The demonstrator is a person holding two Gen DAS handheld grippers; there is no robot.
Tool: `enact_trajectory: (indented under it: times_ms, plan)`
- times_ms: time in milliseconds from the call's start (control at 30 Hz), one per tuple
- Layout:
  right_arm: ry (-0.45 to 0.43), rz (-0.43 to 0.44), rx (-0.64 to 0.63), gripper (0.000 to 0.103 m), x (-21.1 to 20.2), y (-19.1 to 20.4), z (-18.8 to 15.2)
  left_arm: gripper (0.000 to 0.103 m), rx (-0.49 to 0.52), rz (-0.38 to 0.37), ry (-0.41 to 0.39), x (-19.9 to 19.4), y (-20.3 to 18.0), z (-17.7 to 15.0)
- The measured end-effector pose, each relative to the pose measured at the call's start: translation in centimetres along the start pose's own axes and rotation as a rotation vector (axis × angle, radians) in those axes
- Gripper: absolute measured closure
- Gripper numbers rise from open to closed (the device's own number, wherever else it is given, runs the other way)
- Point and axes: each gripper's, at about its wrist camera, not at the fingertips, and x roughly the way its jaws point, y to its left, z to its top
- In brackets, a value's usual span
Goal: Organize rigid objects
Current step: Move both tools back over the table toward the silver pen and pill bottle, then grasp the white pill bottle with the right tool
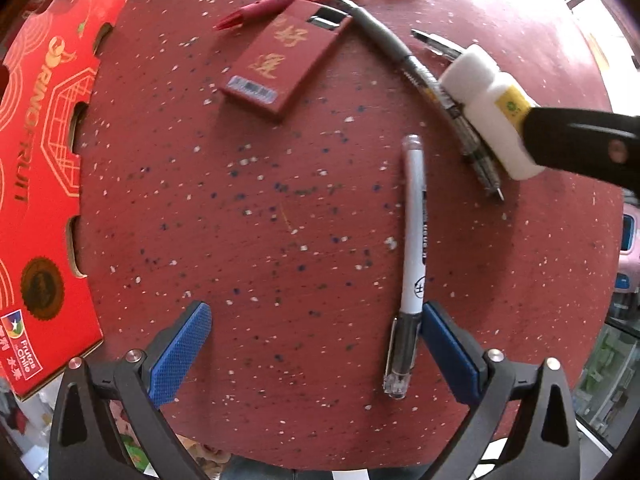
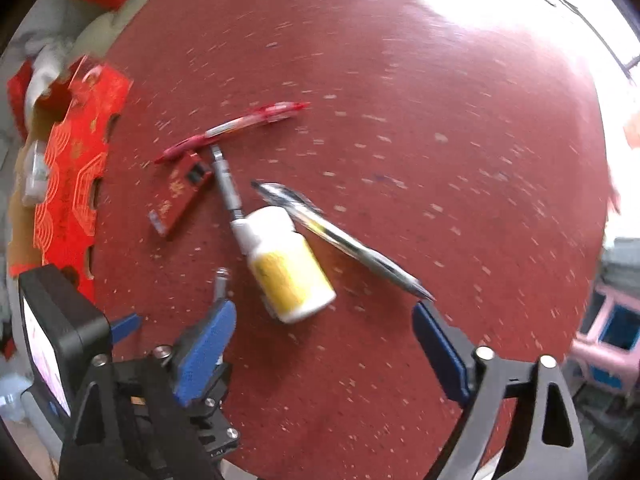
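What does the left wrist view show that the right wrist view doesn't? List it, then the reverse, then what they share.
Only the left wrist view shows the white pen at full length, lying by the open left tool, and the right tool's black finger in front of the bottle. Only the right wrist view shows the open right tool, the pink stool and the left tool's black body at the lower left. Both show the white bottle lying on its side, the red box, the red pen, the grey pen and the red carton on the red table.
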Motion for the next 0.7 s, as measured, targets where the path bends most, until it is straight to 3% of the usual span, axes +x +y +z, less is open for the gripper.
enact_trajectory:
  times_ms: [200, 367, 467, 700]
  plan:
    - [0.046, 0.035, -0.075, 0.037, 1.9, 2.5, 2.0, 0.000, -0.032, 0.001, 0.008, -0.1, 2.5, -0.4]
    - [0.082, 0.066, -0.075, 0.065, 3.3, 3.2, 2.9, 0.000, -0.025, 0.021, 0.006, -0.5, 4.7, -0.8]
    - [0.089, 0.076, -0.054, 0.066, 3.3, 2.5, 3.2, 0.000, 0.003, 0.027, 0.000, -0.9, 3.1, -0.4]
    - [0.098, 0.074, 0.056, 0.066, 2.9, -3.1, -2.8, 0.000, 0.062, 0.001, -0.017, -1.8, 0.1, 0.3]
